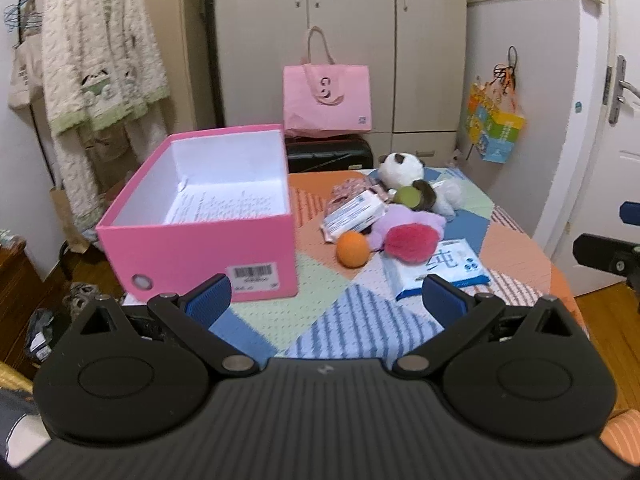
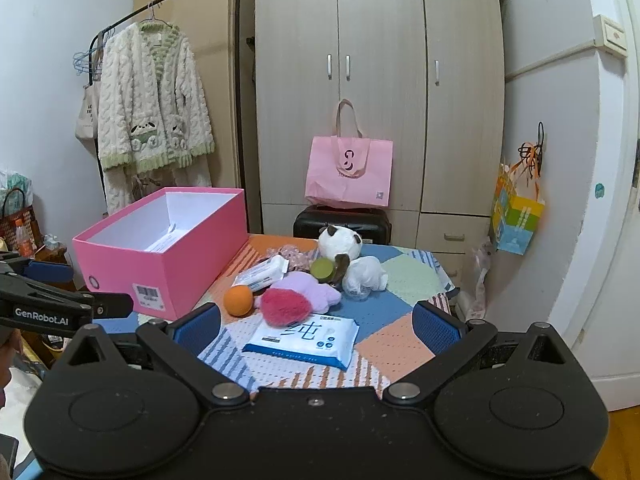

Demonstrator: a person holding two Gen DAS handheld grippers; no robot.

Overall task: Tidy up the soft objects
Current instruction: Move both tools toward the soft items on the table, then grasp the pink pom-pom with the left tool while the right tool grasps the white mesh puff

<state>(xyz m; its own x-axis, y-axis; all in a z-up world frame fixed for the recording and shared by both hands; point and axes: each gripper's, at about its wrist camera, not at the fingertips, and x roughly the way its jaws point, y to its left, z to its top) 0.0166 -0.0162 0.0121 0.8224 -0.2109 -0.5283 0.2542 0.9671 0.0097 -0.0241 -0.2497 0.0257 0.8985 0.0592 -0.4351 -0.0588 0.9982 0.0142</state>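
Observation:
An open pink box (image 1: pixel 200 248) (image 2: pixel 160 256) stands on the left of the patchwork table, with only paper inside. To its right lies a heap of soft things: a panda plush (image 1: pixel 404 170) (image 2: pixel 344 244), a green ball (image 1: pixel 410 196) (image 2: pixel 323 269), a purple plush (image 1: pixel 404 220) (image 2: pixel 308 286), a red pom-pom (image 1: pixel 412 242) (image 2: pixel 286 306), an orange ball (image 1: pixel 352 250) (image 2: pixel 238 300) and a small tissue pack (image 1: pixel 354 214) (image 2: pixel 260 272). A blue-and-white wipes pack (image 1: pixel 440 270) (image 2: pixel 304 338) lies nearest. My left gripper (image 1: pixel 326 304) is open and empty at the front edge. My right gripper (image 2: pixel 316 330) is open and empty, just short of the wipes pack.
A pink tote bag (image 1: pixel 326 96) (image 2: pixel 348 172) sits on a black suitcase (image 2: pixel 342 220) behind the table, before a wardrobe (image 2: pixel 380 80). A fleece robe (image 2: pixel 154 104) hangs on a rack at left. A coloured bag (image 2: pixel 516 216) hangs by the door at right.

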